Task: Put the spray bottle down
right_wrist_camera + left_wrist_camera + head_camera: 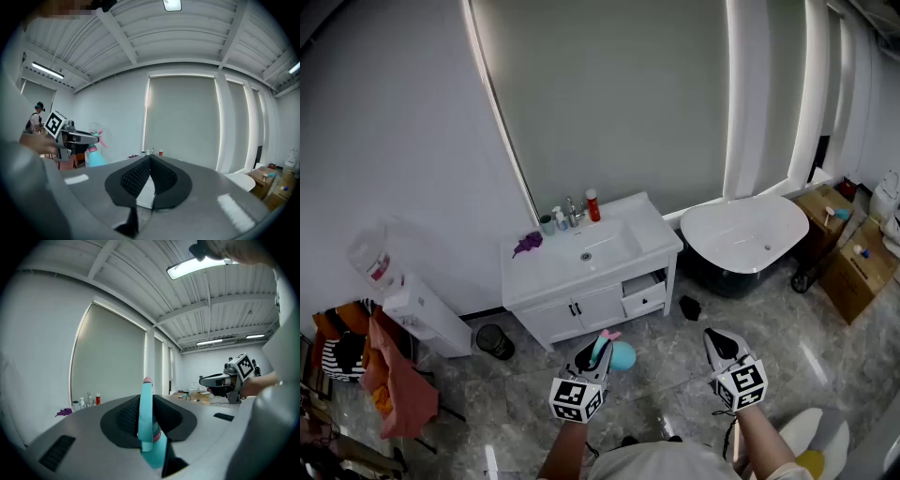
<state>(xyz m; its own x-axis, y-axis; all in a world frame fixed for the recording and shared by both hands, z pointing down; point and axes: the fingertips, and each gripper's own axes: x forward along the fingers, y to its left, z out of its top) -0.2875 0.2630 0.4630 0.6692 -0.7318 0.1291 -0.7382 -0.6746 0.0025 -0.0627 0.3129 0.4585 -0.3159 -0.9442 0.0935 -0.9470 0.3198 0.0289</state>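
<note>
Carrying is the step in hand: the left gripper (598, 349) is clamped narrowly on the teal plastic spray bottle with the pink nozzle (149, 427). It holds the bottle in the air above the grey marble floor (670, 330), well short of the white vanity cabinet with its sink (546, 274). The right gripper (149, 161) is empty, jaws pressed together, and held level beside the left. The bottle is not yet set down. Next, I judge, it should go forward to a bare patch of the vanity top, near the small bottles at the back edge (572, 214), then lower upright until its base rests, and only then be released.
</note>
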